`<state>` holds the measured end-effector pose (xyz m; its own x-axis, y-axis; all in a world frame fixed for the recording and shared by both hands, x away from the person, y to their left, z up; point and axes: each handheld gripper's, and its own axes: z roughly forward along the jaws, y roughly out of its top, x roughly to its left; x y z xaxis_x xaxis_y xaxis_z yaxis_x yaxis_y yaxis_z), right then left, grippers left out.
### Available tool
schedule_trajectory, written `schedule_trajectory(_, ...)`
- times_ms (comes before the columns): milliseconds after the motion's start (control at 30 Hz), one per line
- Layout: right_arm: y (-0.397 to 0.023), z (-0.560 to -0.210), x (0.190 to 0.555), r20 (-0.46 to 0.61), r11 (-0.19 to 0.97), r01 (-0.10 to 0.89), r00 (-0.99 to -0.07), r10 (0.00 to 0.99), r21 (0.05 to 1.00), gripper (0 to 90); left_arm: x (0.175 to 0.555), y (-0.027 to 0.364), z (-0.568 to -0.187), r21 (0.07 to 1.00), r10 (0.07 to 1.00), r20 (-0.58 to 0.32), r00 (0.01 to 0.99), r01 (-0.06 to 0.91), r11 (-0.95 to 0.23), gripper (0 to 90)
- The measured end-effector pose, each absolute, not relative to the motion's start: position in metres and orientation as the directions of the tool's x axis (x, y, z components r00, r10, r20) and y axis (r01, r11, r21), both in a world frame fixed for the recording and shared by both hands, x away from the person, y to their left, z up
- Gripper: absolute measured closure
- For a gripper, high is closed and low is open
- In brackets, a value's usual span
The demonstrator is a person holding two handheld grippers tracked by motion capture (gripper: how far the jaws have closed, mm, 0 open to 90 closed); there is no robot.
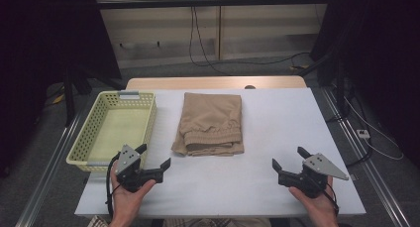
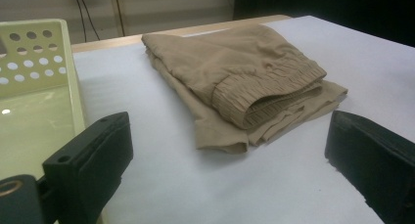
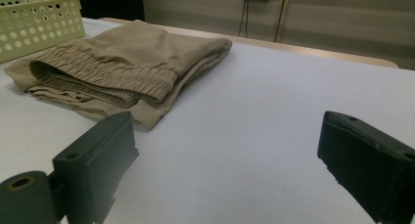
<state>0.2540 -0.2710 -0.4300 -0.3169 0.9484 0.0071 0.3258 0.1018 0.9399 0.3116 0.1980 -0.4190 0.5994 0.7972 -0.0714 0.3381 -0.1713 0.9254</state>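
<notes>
So the folded tan shorts (image 1: 212, 124) sit mid-tabletop (image 1: 277, 133), long axis running away from the person, elastic waistband end toward them. Both tools are empty with jaws spread apart. The left tool (image 1: 154, 156) is just off the near-left corner of the shorts, closer than the right tool (image 1: 289, 158), which has a longer reach. A yellow basket (image 1: 143, 123) sits just left of the shorts.

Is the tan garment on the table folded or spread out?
Folded. The tan garment lies as a compact layered rectangle, its elastic waistband doubled over stacked edges at the near end, beside the basket.
</notes>
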Motion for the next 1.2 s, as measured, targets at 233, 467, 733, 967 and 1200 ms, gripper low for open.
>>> schedule_trajectory(233,-0.271,-0.43,0.255,0.011,0.099,0.329,-0.319,0.948,0.939,7.1,0.313,0.198,-0.419,0.914,0.793,-0.076,0.605,0.36,-0.187,4.0)
schedule_trajectory(467,-0.274,-0.43,0.255,0.026,0.082,0.328,-0.313,0.949,0.941,7.5,0.313,0.197,-0.418,0.915,0.806,-0.075,0.587,0.362,-0.179,4.0)
schedule_trajectory(733,-0.271,-0.43,0.257,0.025,0.094,0.336,-0.332,0.943,0.937,6.4,0.313,0.188,-0.418,0.904,0.778,-0.05,0.626,0.36,-0.232,4.0)
schedule_trajectory(967,-0.268,-0.43,0.257,0.014,0.104,0.329,-0.338,0.941,0.939,5.4,0.314,0.182,-0.416,0.904,0.759,-0.064,0.648,0.36,-0.231,4.0)
schedule_trajectory(1200,-0.27,-0.43,0.258,0.016,0.1,0.331,-0.332,0.943,0.938,5.6,0.32,0.171,-0.413,0.893,0.739,-0.048,0.672,0.36,-0.27,3.4)
